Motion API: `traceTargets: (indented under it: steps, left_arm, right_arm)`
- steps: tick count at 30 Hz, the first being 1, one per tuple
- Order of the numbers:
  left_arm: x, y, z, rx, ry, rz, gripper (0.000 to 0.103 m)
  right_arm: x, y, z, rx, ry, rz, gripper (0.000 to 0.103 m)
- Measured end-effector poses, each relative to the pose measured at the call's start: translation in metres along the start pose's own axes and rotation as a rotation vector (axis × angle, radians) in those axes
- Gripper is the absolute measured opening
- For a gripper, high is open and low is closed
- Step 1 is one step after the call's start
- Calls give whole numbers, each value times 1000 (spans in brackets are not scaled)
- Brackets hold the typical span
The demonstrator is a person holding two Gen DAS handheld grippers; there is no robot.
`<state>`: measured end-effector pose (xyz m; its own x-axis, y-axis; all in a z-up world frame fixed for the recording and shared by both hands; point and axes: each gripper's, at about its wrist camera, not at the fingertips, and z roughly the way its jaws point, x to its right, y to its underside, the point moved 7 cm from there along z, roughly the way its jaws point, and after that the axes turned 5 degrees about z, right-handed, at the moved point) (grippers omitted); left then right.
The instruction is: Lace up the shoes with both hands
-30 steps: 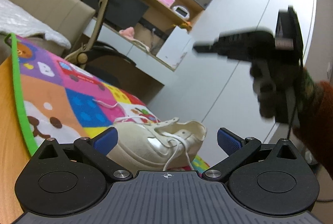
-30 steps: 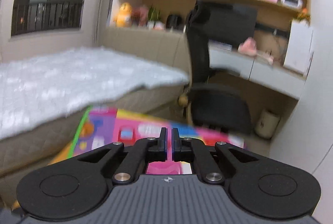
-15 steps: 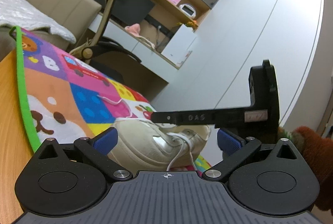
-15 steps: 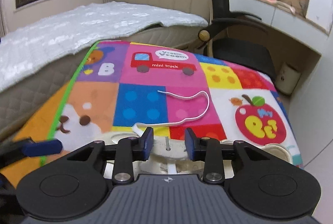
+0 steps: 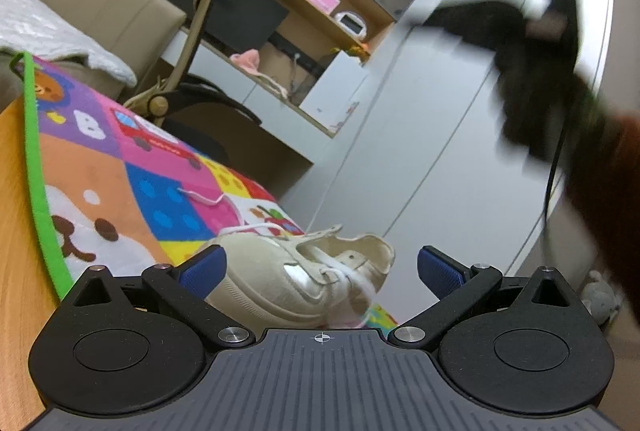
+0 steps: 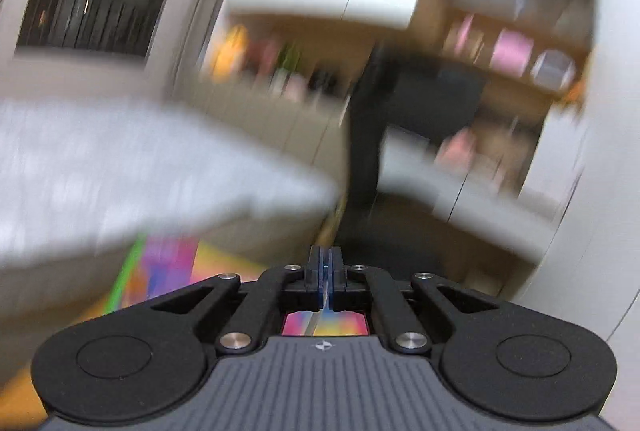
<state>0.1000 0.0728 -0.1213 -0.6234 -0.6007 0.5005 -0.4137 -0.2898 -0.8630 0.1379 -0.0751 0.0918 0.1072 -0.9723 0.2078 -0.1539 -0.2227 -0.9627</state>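
A cream-white shoe (image 5: 304, 279) lies on a colourful play mat (image 5: 120, 167), toe to the left, with a white lace (image 5: 224, 203) trailing loose across the mat. My left gripper (image 5: 320, 267) is open, its blue pads on either side of the shoe, close in front of it. My right gripper (image 6: 325, 263) is shut on a thin pale strand that looks like the white lace (image 6: 316, 319), running down below the pads. It shows blurred and raised high at the upper right in the left wrist view (image 5: 516, 31).
A bed with a grey-white cover (image 5: 48, 31) is at the left. An office chair (image 5: 192, 71) and a desk with shelves (image 5: 288, 11) stand behind the mat. White cupboard doors (image 5: 440, 135) are at the right. The mat's green edge (image 5: 36, 159) borders wooden floor.
My right gripper was open low over the shoe half a second ago; now it is shut and swung up high, fast and blurred. The left gripper has barely moved.
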Motion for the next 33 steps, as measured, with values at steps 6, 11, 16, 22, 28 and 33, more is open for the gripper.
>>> traceTargets:
  steps: [6, 11, 16, 22, 28, 33]
  left_arm:
    - [0, 0, -1, 5, 14, -1, 103]
    - [0, 0, -1, 7, 14, -6, 103]
    - [0, 0, -1, 6, 10, -10, 103]
    - [0, 0, 0, 6, 13, -7, 103]
    - [5, 1, -2, 11, 37, 18, 103]
    - [9, 2, -2, 12, 46, 42, 103]
  right_arm:
    - [24, -93, -57, 218, 40, 65, 3]
    - [27, -53, -46, 71, -1, 52, 12]
    - [3, 73, -3, -336, -133, 46, 20]
    - [-22, 184, 19, -597, -218, 116, 20]
    - [-33, 200, 36, -597, -263, 127, 23]
    - [-47, 216, 39, -589, -249, -10, 2]
